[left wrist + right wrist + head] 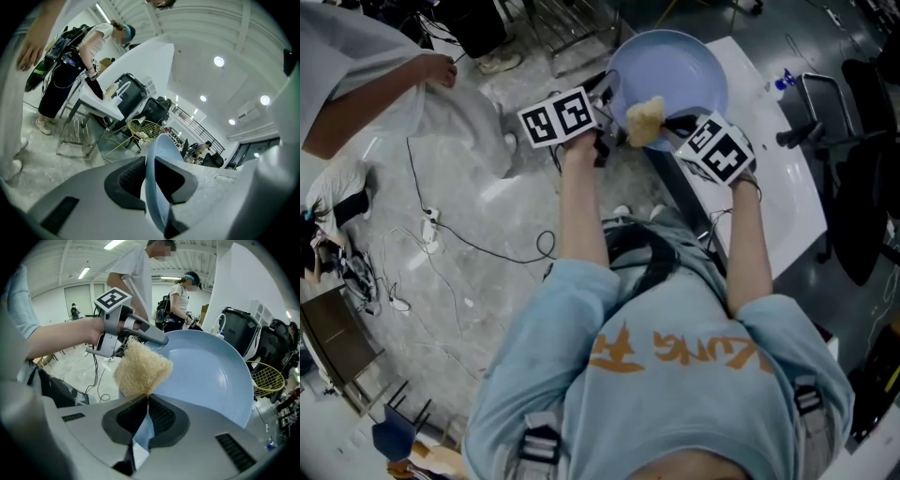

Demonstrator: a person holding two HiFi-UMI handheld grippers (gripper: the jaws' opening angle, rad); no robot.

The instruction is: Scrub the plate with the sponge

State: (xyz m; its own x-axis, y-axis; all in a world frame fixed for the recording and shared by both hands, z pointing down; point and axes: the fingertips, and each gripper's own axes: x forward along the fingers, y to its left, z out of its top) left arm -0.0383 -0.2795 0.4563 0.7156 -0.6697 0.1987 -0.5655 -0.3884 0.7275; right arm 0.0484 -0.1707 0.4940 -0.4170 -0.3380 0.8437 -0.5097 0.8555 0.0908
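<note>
The light blue plate (675, 66) is held tilted in the air above the floor and the table's edge. My left gripper (607, 105) is shut on its left rim; in the left gripper view the plate (157, 187) runs edge-on between the jaws. A pale yellow fibrous sponge (644, 120) is clamped in my right gripper (667, 127) and sits at the plate's near rim. In the right gripper view the sponge (141, 367) sticks up from my right gripper (147, 401), against the inner face of the plate (215, 376) beside the left gripper (133, 331).
A white table (792, 202) runs along the right, with a black office chair (858, 141) beyond it. Cables (441, 234) trail over the grey floor. A person (356, 84) stands at the upper left. A yellow wire chair (143, 129) and metal racks stand ahead.
</note>
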